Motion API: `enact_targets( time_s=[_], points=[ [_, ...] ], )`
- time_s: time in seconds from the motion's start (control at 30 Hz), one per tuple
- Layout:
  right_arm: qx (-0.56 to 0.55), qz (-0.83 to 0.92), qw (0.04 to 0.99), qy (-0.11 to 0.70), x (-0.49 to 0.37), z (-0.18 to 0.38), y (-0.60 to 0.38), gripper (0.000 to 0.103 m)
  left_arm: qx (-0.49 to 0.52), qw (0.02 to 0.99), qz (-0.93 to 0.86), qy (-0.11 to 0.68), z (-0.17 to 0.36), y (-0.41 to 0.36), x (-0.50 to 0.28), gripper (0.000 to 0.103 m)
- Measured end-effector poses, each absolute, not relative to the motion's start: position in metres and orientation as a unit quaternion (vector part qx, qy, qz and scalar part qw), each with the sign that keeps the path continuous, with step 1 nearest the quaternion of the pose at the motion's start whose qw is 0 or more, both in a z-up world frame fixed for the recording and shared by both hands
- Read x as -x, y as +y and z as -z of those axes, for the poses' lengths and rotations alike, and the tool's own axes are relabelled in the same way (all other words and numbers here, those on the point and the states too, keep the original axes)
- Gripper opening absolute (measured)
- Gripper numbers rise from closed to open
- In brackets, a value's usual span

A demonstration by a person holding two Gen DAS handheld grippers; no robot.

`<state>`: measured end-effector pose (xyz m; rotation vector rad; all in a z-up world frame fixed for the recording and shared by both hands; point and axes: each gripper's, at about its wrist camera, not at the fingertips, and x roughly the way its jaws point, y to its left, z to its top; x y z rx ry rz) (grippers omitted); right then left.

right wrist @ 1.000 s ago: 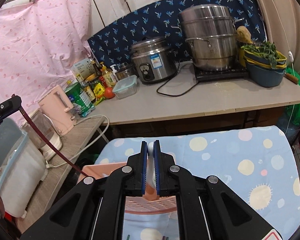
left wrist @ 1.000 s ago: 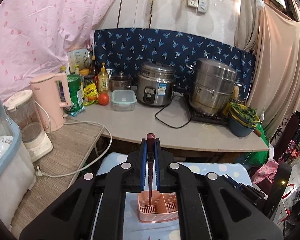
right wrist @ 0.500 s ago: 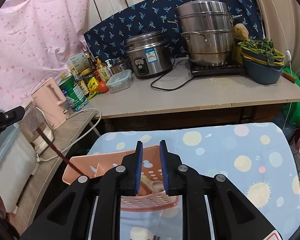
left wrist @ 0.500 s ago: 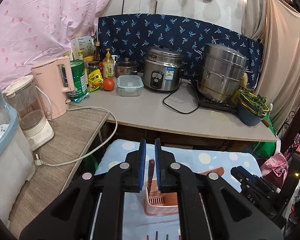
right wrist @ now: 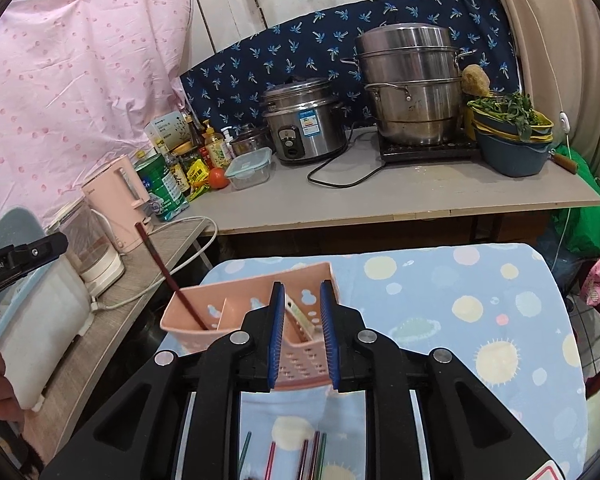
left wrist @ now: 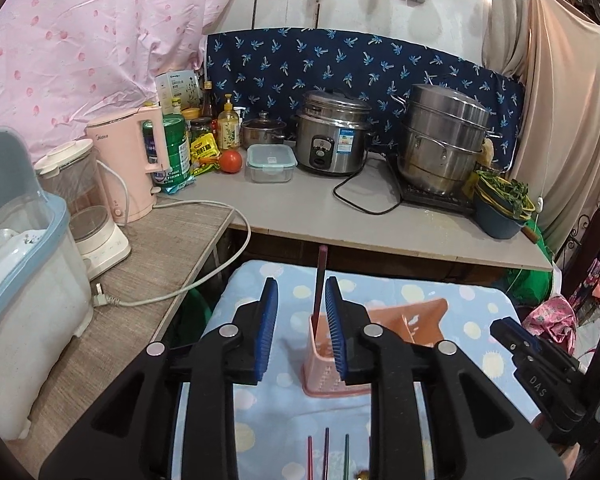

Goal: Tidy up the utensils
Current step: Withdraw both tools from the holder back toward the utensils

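A pink utensil holder (left wrist: 320,364) (right wrist: 228,308) stands on the blue dotted table (left wrist: 460,320). A dark red chopstick (left wrist: 319,280) (right wrist: 168,272) leans in its left compartment, free of any pad. My left gripper (left wrist: 300,292) is just short of the holder with its jaws opening; the chopstick shows in the gap beyond them. My right gripper (right wrist: 302,292) is open at the holder's near wall. A white utensil (right wrist: 296,312) lies in the compartment beyond its pads. Several coloured chopsticks (right wrist: 300,456) (left wrist: 326,452) lie on the cloth below both grippers.
A counter behind the table carries a rice cooker (left wrist: 332,140), a steel steamer pot (left wrist: 444,148), a food box (left wrist: 270,160) and bottles. On the left shelf stand a pink kettle (left wrist: 128,160), a plastic dish box (left wrist: 20,280) and a loose power cord (left wrist: 180,292).
The left gripper let go of the dark red chopstick, which now stands in the holder, and its jaws spread. The right gripper opened off the white utensil and drew back from the holder.
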<state>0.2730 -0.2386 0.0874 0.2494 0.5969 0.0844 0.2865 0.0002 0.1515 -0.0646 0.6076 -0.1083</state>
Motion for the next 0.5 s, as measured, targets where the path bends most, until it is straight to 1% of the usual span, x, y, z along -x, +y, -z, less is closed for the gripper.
enact_targets(
  time_s=[0.5],
  points=[
    [-0.128, -0.032, 0.936, 0.326, -0.186, -0.049, -0.230, 0.019, 0.006, 0.939, 0.054, 0.340, -0.100, 0.001, -0.216, 0.024]
  ],
)
